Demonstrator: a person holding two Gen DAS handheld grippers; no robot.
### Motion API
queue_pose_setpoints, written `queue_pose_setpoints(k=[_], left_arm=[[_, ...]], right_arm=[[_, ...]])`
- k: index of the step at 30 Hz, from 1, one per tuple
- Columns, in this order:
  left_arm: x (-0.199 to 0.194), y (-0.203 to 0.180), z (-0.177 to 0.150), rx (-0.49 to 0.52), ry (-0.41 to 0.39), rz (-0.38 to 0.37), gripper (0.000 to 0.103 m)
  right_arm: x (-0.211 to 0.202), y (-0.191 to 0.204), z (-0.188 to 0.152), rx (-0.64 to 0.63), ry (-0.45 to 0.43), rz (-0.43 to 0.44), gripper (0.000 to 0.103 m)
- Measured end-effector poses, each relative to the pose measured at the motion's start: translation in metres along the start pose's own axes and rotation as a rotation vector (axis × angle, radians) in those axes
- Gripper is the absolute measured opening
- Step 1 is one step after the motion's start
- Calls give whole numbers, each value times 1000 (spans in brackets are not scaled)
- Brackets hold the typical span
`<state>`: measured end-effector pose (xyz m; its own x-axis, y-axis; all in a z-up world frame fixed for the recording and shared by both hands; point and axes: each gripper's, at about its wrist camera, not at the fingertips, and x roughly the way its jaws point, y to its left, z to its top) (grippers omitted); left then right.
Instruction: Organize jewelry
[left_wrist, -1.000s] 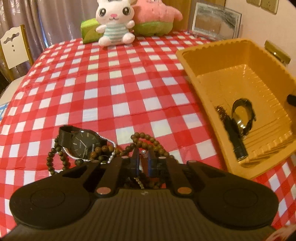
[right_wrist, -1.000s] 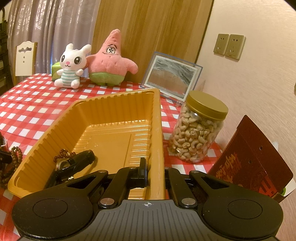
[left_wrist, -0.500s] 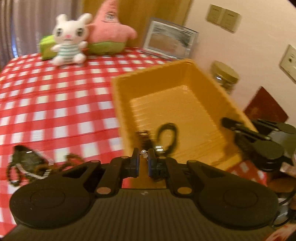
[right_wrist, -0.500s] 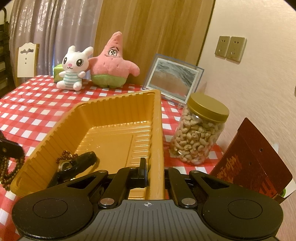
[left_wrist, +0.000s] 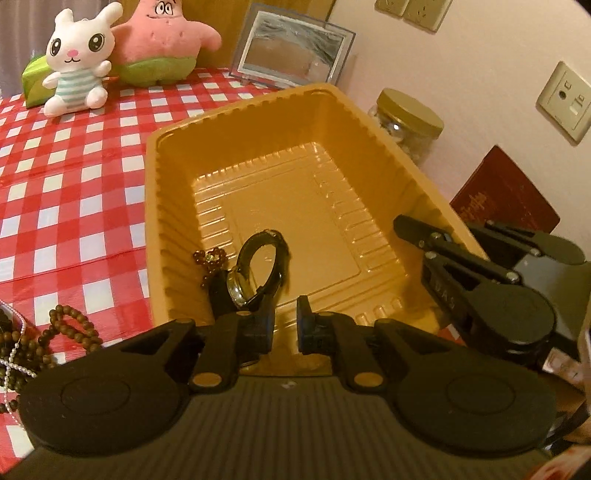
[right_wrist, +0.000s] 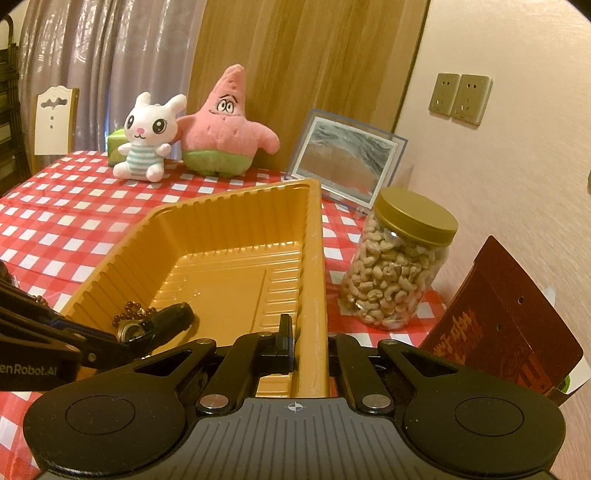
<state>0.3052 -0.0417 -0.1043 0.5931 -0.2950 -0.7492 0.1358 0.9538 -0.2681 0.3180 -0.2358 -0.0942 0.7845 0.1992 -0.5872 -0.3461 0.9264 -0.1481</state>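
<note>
— Left gripper (left_wrist: 285, 328) is hovering over the near end of the yellow tray (left_wrist: 177, 177), isn't it? How are its fingers standing?

— They are standing slightly parted with nothing between them, pointing down into the tray. Right gripper (right_wrist: 309, 343) is sitting at the tray's near right corner, straddling the tray's right wall (right_wrist: 314, 295), one finger inside and one outside; the wall is lying between them, though whether the pads are pressing on it is hard to tell.

— What is lying around them?

— A red-and-white checked tablecloth (left_wrist: 66, 192) is covering the table. At the far edge a white bunny plush (right_wrist: 147, 140) and a pink starfish plush (right_wrist: 225, 129) are sitting side by side, with a framed picture (right_wrist: 347, 162) leaning by the wall. A jar of cashews (right_wrist: 395, 266) with a gold lid is standing just right of the tray, and a dark red box (right_wrist: 498, 332) is leaning beside it. Wall sockets (right_wrist: 460, 98) are showing above.

— And the jewelry?

— A black watch (left_wrist: 258, 273) is lying in the tray's near left corner, just ahead of the left gripper's left finger, with a small beaded bracelet (left_wrist: 208, 258) touching it. Brown bead strands (left_wrist: 66, 332) and a thin pearl chain (left_wrist: 14, 358) are lying on the cloth, outside the tray, left of that gripper.
</note>
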Motion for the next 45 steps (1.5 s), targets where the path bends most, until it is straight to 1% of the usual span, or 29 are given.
queue_pose_setpoints(k=[4,7,10,12,14,17,19,22,25,28,34,41,45], left_arm=[[-12,4,2,-15,-30,1,15],[-29,6,4,-27,-83,-8,15],[-51,17,2,-46,-138,23,15],[-66,33,-1,-82,-162,69,15],[-79,54,-7,-127,-172,133,15],[-91,90,-17,-190,-171,250,17],[-97,114,-23,-239,-159,310,17],[-102,147,-31,-317,-144,361,17],[-101,173,-36,-390,-127,369,17],[-98,187,-41,-429,-111,366,18],[-87,192,-41,-490,-108,344,22],[-78,206,-35,-564,-107,332,34],[-79,215,-37,-623,-114,299,34]], right_arm=[[0,0,1,2,3,1,3],[1,-1,1,1,3,0,3],[2,-3,1,1,4,2,3],[2,-3,1,0,4,2,3],[2,-3,1,1,4,1,3],[2,-3,1,1,3,1,3],[2,-3,1,1,3,1,3],[3,-3,0,2,5,-4,3],[4,-3,-1,3,6,-11,3],[4,-2,-1,2,5,-19,3],[6,0,-1,-5,-1,-27,3],[8,2,1,-11,-9,-32,4],[10,3,3,-15,-12,-30,4]])
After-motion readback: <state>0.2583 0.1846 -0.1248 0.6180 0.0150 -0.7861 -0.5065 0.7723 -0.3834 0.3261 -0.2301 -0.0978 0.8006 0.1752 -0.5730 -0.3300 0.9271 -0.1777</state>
